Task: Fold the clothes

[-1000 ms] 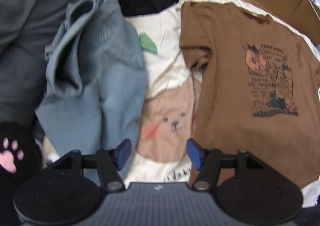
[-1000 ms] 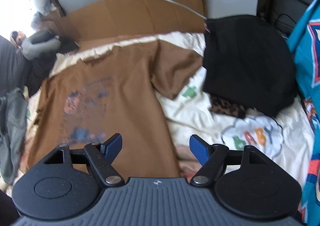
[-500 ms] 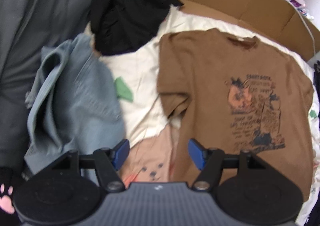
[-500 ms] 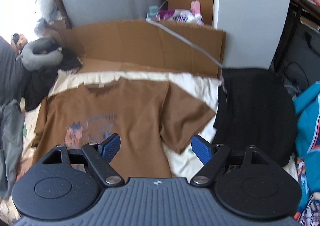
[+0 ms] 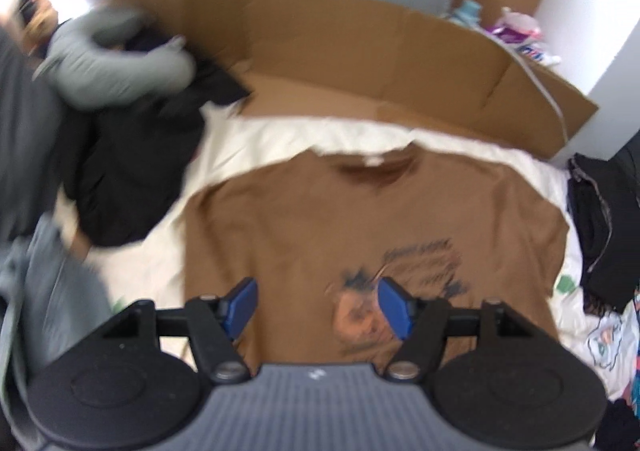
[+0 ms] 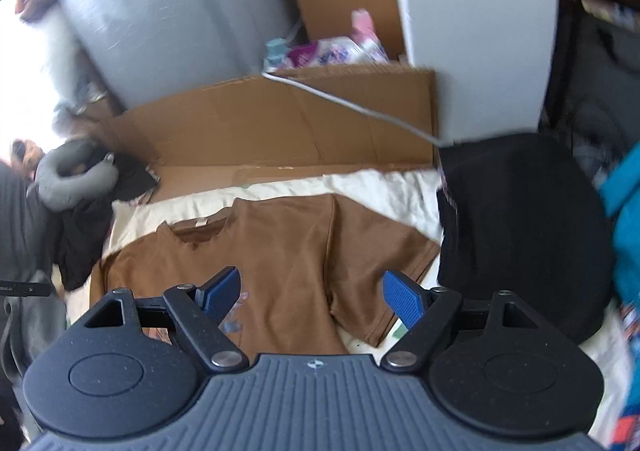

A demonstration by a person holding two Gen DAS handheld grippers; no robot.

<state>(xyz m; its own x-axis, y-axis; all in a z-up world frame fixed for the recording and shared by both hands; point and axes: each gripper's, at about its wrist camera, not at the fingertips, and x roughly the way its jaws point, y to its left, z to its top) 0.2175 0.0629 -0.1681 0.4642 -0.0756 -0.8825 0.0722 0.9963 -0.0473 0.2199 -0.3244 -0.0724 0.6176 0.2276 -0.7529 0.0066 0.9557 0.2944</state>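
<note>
A brown T-shirt [image 5: 320, 235] with a dark print on its chest lies spread flat, front up, on a cream blanket [image 5: 280, 139], collar toward the far cardboard. My left gripper [image 5: 318, 307] hovers open above the shirt's lower chest, nothing between its blue pads. In the right wrist view the same brown T-shirt [image 6: 280, 251] lies below with its right sleeve [image 6: 380, 263] spread out. My right gripper [image 6: 312, 297] hangs open above the shirt, apart from it, holding nothing.
Flattened cardboard [image 5: 360, 51] lines the far side. A black garment [image 5: 132, 179] and a grey neck pillow [image 5: 120, 63] lie left, with a grey-blue garment [image 5: 60, 291] nearer. A black pile [image 6: 520, 227] and teal clothing [image 6: 628, 235] sit right. Bottles [image 6: 332, 47] stand behind the cardboard.
Both grippers rose and drew back from the bed, so more of the cardboard and wall shows. The left view swung right, from the grey-blue garment onto the brown shirt. Both stayed open.
</note>
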